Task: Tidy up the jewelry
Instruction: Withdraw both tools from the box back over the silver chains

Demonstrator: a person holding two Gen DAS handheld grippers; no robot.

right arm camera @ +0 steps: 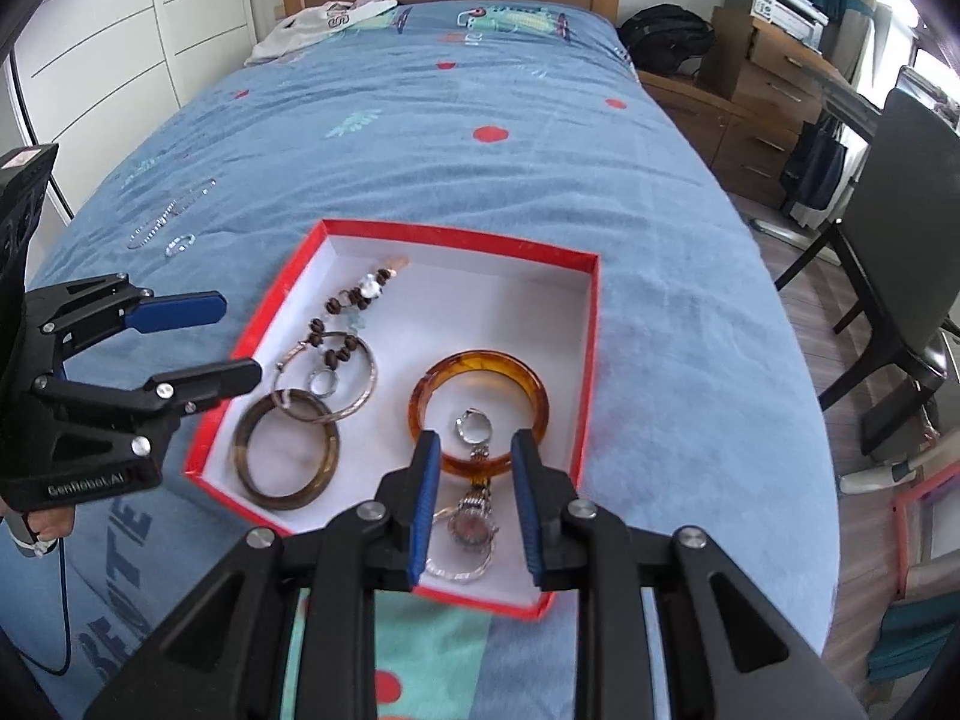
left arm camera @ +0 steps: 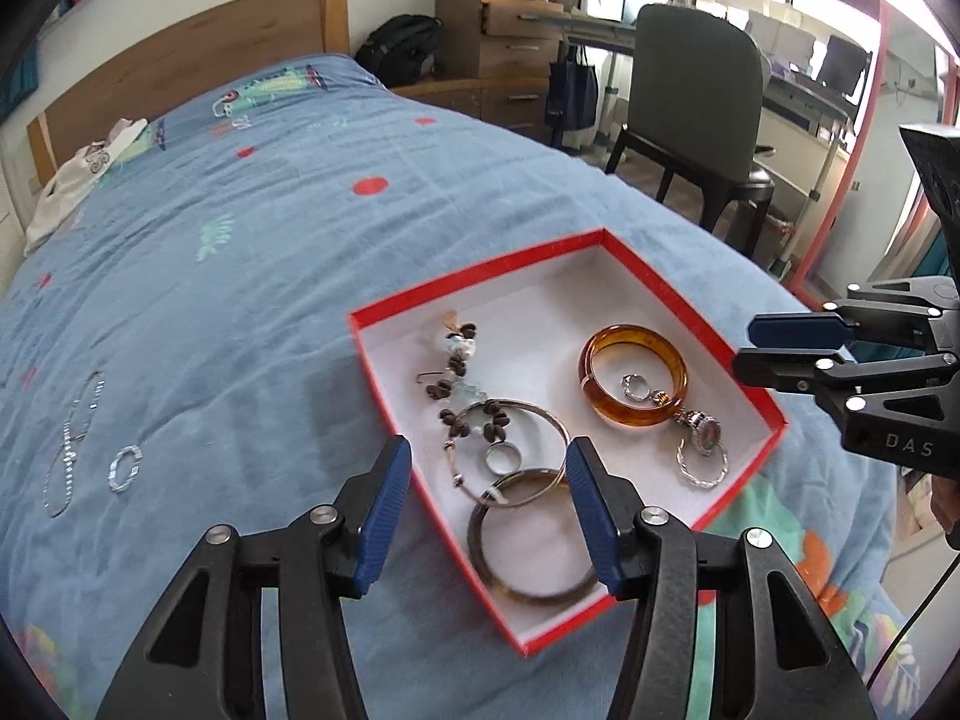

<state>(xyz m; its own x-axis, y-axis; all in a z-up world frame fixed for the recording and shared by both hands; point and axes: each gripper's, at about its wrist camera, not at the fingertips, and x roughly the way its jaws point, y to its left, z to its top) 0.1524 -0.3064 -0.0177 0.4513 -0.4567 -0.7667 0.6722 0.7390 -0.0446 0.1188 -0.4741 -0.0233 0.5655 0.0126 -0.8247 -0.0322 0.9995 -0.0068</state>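
The right gripper (right arm camera: 474, 468) hangs spread above the watch (right arm camera: 474, 525), at 6 o'clock in the red box (right arm camera: 591, 324), probably to choose it. The left gripper (left arm camera: 489, 480), also spread and empty, waits over the dark bangle (left arm camera: 531, 540), leaving room.

Red box (left arm camera: 690, 294), white inside; amber bangle (left arm camera: 633, 383); blue red-dotted bedspread (left arm camera: 240, 276).

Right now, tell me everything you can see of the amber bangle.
The amber bangle is a thick, glossy, translucent orange-brown ring, resin-like, lying flat on the white floor of the red box, on its right side. A silver ring sits inside it; a small watch's band crosses its near edge. Neither gripper touches it.
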